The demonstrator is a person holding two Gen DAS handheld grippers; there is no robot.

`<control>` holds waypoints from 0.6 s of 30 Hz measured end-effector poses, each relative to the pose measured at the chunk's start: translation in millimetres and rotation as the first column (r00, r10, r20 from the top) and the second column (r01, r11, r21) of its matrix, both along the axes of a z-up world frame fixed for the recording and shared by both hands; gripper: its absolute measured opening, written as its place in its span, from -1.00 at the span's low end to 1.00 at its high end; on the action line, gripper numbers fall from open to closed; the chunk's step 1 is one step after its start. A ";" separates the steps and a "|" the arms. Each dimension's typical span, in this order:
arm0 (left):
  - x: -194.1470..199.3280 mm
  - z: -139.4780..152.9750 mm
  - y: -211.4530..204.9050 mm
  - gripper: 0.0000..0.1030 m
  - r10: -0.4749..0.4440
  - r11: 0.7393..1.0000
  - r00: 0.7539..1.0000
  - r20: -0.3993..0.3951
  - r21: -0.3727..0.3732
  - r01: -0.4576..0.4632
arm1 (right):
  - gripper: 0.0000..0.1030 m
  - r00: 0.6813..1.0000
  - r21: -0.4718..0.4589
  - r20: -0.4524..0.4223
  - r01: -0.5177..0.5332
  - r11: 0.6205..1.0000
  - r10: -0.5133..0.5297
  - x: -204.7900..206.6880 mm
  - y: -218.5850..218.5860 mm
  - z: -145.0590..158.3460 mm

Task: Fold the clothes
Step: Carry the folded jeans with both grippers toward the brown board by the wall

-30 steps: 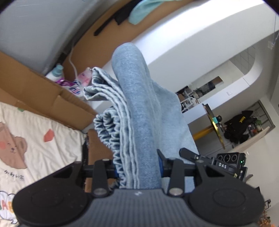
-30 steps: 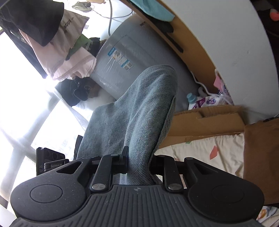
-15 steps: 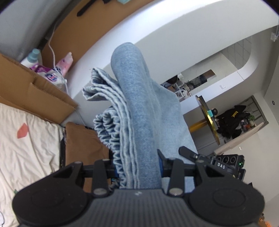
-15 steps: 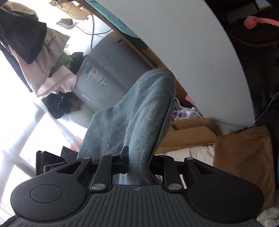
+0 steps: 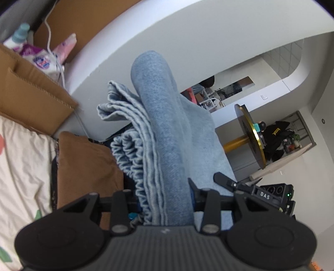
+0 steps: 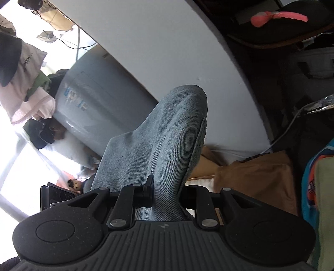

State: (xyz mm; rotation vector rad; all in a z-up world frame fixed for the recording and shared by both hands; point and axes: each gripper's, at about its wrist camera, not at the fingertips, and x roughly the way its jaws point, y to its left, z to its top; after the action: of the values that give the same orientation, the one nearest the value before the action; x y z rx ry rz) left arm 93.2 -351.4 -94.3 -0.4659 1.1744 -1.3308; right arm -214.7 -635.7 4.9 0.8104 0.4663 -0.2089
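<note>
My left gripper (image 5: pixel 167 200) is clamped on a thick bunch of light blue denim garment (image 5: pixel 165 133), the jaws partly apart with the stacked folds and a ruffled elastic edge packed between them. The cloth rises toward twelve o'clock and droops off toward four. My right gripper (image 6: pixel 165 193) pinches a thinner fold of the same denim (image 6: pixel 158 141), jaws narrow, the fabric arching up to one o'clock.

Containers: at ten o'clock in the left view an open brown cardboard box (image 5: pixel 31 91) sits against the white curved wall (image 5: pixel 167 33); just above its rim, at eleven o'clock, lie a purple-and-white plastic pack (image 5: pixel 41 60) and a teal-capped bottle (image 5: pixel 19 31), though I cannot tell whether they are inside the box.

Only the left view shows the cream sheet with coloured shapes (image 5: pixel 20 162) at nine o'clock, the brown cushion (image 5: pixel 83 166) beside it, and a gold-rimmed round table (image 5: pixel 248 135) at three. Only the right view shows the grey cylindrical appliance (image 6: pixel 94 100) at ten o'clock, clothes hanging (image 6: pixel 27 79) by the bright window, a pink object (image 6: pixel 277 18) at one, and a teal-and-orange cloth (image 6: pixel 313 187) at three.

Edges: the wall crowds close behind the denim in both views; there is open floor past the round table on the left view's right side.
</note>
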 end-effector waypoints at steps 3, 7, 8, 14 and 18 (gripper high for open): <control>3.6 -24.3 -14.5 -0.21 -0.007 1.000 1.000 -0.011 -0.010 0.006 | -0.60 1.000 -0.026 -0.013 0.012 1.000 -0.012 0.1 -11.8 -18.5; 6.6 -59.7 -31.7 -0.21 -0.016 1.000 1.000 -0.011 -0.012 0.016 | -0.60 0.998 -0.058 -0.051 0.021 0.998 -0.024 6.1 -27.3 -48.8; 7.4 -70.5 -36.8 -0.21 -0.023 1.000 1.000 -0.009 -0.014 0.023 | -0.60 0.997 -0.075 -0.066 0.022 0.997 -0.027 8.7 -29.5 -55.8; 16.7 -128.2 -63.4 -0.22 -0.056 0.998 0.998 -0.017 -0.037 0.056 | -0.60 0.990 -0.163 -0.131 0.037 0.986 -0.059 18.5 -46.0 -101.7; 19.5 -160.1 -71.2 -0.22 -0.048 0.998 0.998 -0.042 -0.029 0.047 | -0.60 0.984 -0.186 -0.156 0.055 0.981 -0.084 24.0 -54.3 -132.5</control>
State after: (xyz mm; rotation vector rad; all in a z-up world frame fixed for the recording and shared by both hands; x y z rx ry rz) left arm 112.7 -422.6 -254.4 -0.4913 1.2095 -1.3860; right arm -190.6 -690.0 -127.6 0.6338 0.5653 -0.3800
